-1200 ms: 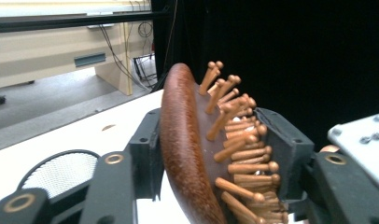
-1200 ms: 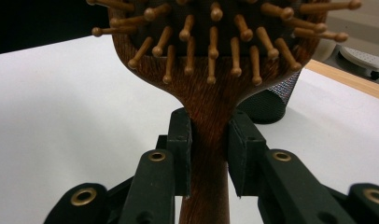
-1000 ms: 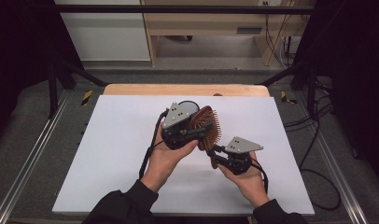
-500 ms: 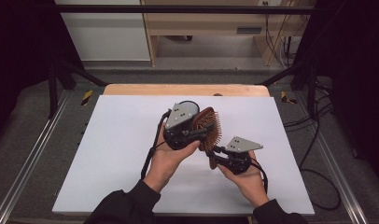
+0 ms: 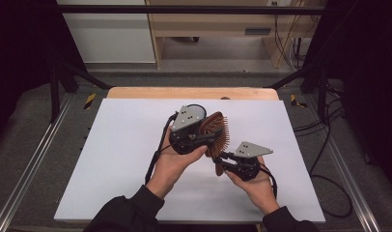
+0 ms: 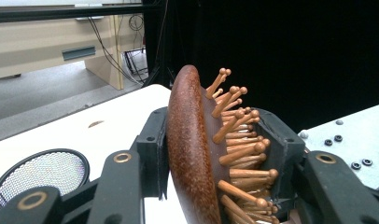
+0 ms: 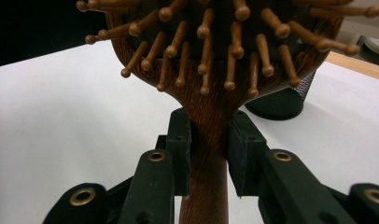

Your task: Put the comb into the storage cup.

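Both grippers are holding a wooden hairbrush point(image 5: 217, 131) above the table point(image 5: 117, 145).
The left gripper point(image 6: 215, 154) is clamping its head, the right gripper point(image 7: 209, 154) its handle; grips should stay firm through any handover.

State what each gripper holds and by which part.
Both hold the wooden hairbrush: the left gripper clamps its bristled head, the right gripper clamps its handle just below the head.
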Demonstrator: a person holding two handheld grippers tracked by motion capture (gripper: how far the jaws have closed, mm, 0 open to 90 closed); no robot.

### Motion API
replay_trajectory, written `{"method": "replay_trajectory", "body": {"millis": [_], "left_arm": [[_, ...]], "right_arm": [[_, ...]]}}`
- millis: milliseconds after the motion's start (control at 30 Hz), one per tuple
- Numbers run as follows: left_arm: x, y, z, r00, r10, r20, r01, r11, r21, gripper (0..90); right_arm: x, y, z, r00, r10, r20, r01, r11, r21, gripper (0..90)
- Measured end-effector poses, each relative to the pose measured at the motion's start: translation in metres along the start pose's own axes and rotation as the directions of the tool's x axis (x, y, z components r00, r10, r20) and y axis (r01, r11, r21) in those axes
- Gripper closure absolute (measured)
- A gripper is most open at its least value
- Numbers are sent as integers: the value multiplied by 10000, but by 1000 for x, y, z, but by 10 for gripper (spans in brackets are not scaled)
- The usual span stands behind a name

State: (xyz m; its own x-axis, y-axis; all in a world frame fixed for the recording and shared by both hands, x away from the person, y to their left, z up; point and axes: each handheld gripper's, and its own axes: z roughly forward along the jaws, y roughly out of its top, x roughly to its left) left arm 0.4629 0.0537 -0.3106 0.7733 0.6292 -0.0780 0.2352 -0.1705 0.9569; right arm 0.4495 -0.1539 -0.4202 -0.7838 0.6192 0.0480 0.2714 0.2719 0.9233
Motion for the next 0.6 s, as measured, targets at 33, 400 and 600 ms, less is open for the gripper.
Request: {"method": "replay_trajectory", "body": {"millis": [33, 400, 600], "left_arm": [[-1, 0, 0, 10000, 31, -6, -31, 10000, -10, 509], [-1, -1, 3, 9999, 39, -148, -40, 9999, -114, 519], [2, 0, 2, 9992, 91, -384, -100, 9997, -214, 523]], "right_arm": [[0, 0, 0, 10000, -28, 22, 28, 10000, 1, 729], [-1, -1, 1, 9999, 105, 99, -105, 9999, -34, 686], [-2, -1, 2, 9991, 399, 173, -397, 9991, -145, 543]]}}
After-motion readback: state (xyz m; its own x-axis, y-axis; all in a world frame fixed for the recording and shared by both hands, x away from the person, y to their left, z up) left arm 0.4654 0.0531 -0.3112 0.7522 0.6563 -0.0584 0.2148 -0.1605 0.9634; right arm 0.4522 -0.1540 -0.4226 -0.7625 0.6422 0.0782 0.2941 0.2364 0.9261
